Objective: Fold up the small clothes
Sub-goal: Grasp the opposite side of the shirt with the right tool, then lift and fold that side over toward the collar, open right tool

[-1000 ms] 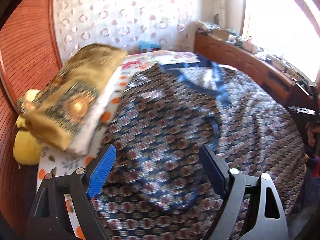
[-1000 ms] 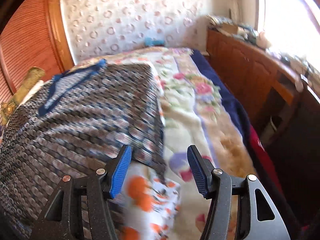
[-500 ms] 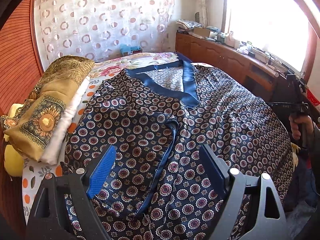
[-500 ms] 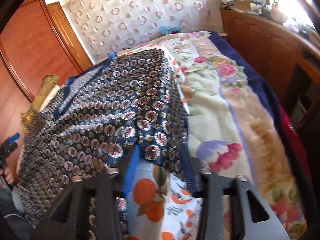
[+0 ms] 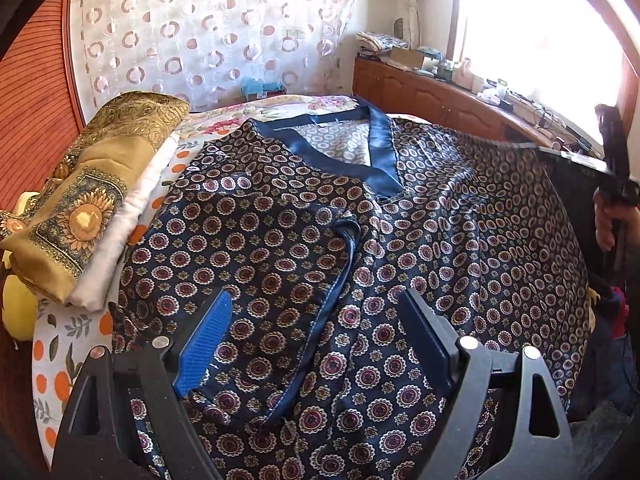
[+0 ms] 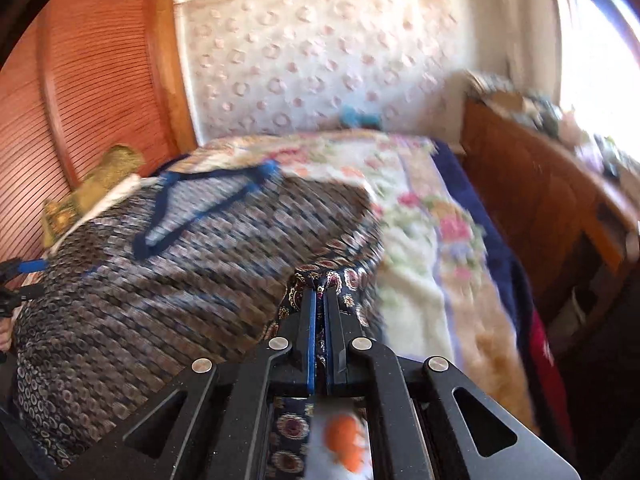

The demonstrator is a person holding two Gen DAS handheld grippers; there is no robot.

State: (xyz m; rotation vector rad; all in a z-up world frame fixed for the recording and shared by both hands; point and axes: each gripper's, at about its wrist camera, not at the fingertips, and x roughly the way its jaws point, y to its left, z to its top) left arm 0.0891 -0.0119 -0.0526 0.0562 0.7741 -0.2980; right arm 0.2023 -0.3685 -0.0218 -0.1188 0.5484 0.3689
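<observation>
The patterned navy shirt lay spread across the bed, beside folded cloths. My right gripper was clamped on its edge; my left gripper hovered over it, jaws apart.

We see a bed w/ floral cover, circle-print curtain behind, wood cabinet under bright window, slatted wood panel left.

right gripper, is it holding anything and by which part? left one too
The right gripper is shut on the patterned shirt, pinching its right-hand edge. The left gripper is open above the shirt, holding nothing.
</observation>
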